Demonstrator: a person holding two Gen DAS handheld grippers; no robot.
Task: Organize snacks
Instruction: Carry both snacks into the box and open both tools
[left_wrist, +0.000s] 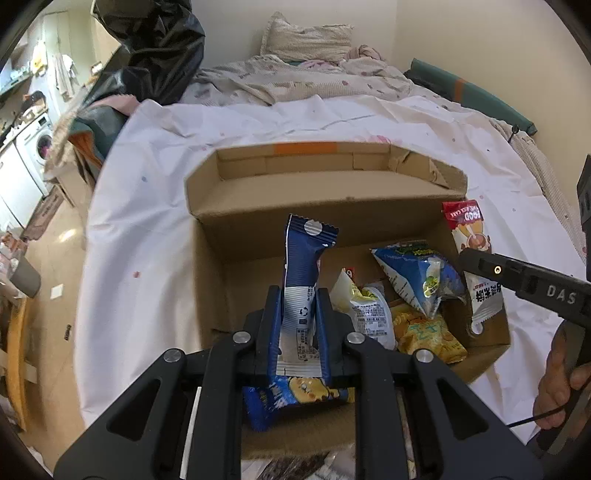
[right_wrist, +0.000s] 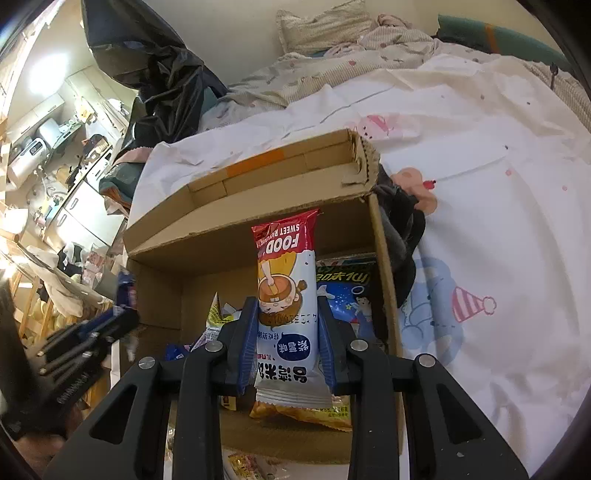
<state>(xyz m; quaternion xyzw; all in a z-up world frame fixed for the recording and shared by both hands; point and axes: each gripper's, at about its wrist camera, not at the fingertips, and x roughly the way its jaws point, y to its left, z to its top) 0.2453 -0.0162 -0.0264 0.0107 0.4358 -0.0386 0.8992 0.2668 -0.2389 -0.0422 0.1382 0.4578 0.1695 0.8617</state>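
- While over cardboard box (left_wrist: 207, 236) on bed (left_wrist: 147, 206), left gripper (left_wrist: 297, 314) was clamped on blue snack pkt (left_wrist: 301, 273), upright.
- Right gripper (right_wrist: 287, 325) clamped red/white rice-cake pkt (right_wrist: 286, 280) above box w/ other snacks inside.

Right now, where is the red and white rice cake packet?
The red and white rice cake packet stands clamped in the right gripper, over the right side of the cardboard box, above the loose snacks.

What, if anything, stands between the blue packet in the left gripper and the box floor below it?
Nothing visible: the left gripper holds the blue packet over a bare part of the box; the other snacks lie to its right.
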